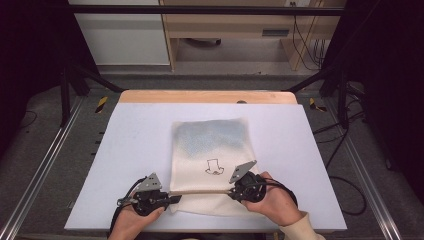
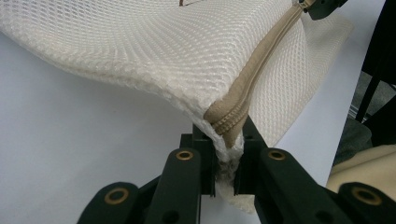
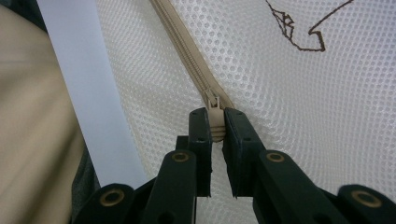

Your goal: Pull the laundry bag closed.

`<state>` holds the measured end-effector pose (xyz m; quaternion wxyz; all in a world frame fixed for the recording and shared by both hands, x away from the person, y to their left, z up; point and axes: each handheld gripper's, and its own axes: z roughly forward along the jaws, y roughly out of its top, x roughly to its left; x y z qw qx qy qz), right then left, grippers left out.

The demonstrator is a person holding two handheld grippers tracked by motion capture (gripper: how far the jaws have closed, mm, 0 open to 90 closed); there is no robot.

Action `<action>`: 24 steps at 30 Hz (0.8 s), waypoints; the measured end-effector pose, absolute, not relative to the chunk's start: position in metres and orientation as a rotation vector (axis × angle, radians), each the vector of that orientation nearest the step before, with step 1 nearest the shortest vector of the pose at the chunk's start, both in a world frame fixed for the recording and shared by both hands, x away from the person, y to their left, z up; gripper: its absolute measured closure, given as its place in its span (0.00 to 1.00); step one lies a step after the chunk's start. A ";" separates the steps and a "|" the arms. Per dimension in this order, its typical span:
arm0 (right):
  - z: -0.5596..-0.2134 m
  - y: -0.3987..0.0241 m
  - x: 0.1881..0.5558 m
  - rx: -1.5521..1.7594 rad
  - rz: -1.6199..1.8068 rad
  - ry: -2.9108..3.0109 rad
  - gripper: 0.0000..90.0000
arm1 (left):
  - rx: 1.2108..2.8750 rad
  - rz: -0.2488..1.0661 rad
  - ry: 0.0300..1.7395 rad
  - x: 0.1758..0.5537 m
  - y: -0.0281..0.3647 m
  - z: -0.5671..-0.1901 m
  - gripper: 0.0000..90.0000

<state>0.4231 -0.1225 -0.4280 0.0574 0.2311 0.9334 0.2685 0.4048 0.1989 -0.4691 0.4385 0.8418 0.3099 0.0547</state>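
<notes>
Starting at the left: pinching the left end of the zipper [image 1: 200,191] with the left gripper [image 1: 173,198], jaws clenched on the beige tape and the mesh corner. Most likely anchoring the bag there, so that it is not sliding when the other end is being pulled.

Lying flat on the white table [image 1: 135,130], near the front edge, zipper side toward the person: the cream mesh bag [image 1: 210,140].

Moving to the right: grasping the zipper pull [image 3: 212,100] with the right gripper [image 1: 231,191], jaws shut on the small tab. Probably keeping the zipper stretched straight between both hands, so that the slider is running easily.

Getting from the high view the whole layout: both hands at the two ends, and the small hat drawing [image 1: 214,167] just behind the zipper. Getting from the left gripper view what is hidden there: the bag corner being lifted a little off the table and the closed teeth at this end. Getting from the right gripper view the exact grip on the tab, with closed teeth running away beyond the slider.
</notes>
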 end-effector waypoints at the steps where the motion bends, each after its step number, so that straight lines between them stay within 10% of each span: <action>1: -0.428 -0.123 0.423 0.701 0.814 2.830 0.91 | 2.092 0.136 0.770 0.405 0.199 -0.469 0.91; 24: -0.429 -0.135 0.421 0.736 0.838 2.815 0.91 | 2.089 0.137 0.774 0.405 0.199 -0.469 0.91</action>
